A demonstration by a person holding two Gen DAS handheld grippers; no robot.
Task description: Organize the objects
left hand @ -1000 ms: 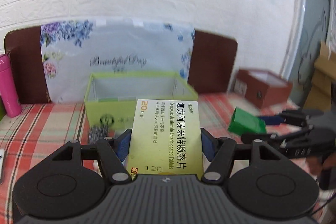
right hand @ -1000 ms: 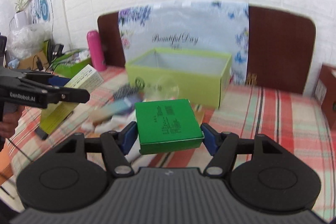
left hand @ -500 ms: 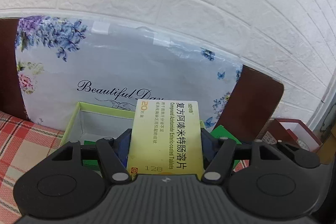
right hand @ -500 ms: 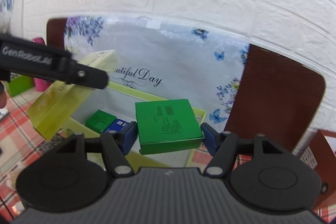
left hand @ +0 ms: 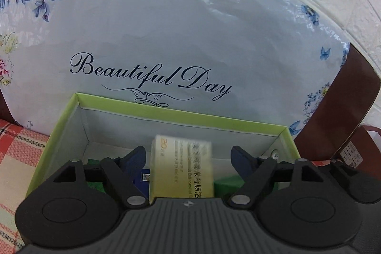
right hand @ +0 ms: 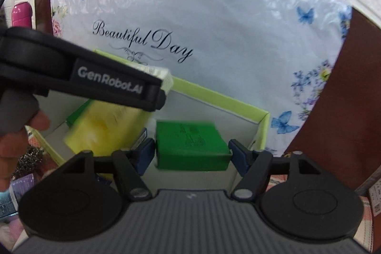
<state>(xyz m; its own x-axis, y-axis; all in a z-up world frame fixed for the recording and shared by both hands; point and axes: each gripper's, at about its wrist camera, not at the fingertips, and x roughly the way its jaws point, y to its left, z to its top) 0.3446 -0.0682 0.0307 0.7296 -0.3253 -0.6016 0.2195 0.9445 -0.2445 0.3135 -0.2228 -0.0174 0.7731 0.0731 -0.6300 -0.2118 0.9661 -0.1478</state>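
Left wrist view: my left gripper (left hand: 188, 158) had its jaws spread wide, clear of the blurred pale-yellow cardboard tablet box (left hand: 182, 170) that sat between them, over the open lime-green cardboard box (left hand: 181, 114). Right wrist view: my right gripper (right hand: 191, 154) also had its jaws parted, with a narrow gap on each side of the flat green cardboard packet (right hand: 190, 145) lying between them inside the lime-green box (right hand: 219, 99). Beyond both jaws stood a white floral "Beautiful Day" panel (left hand: 190, 27).
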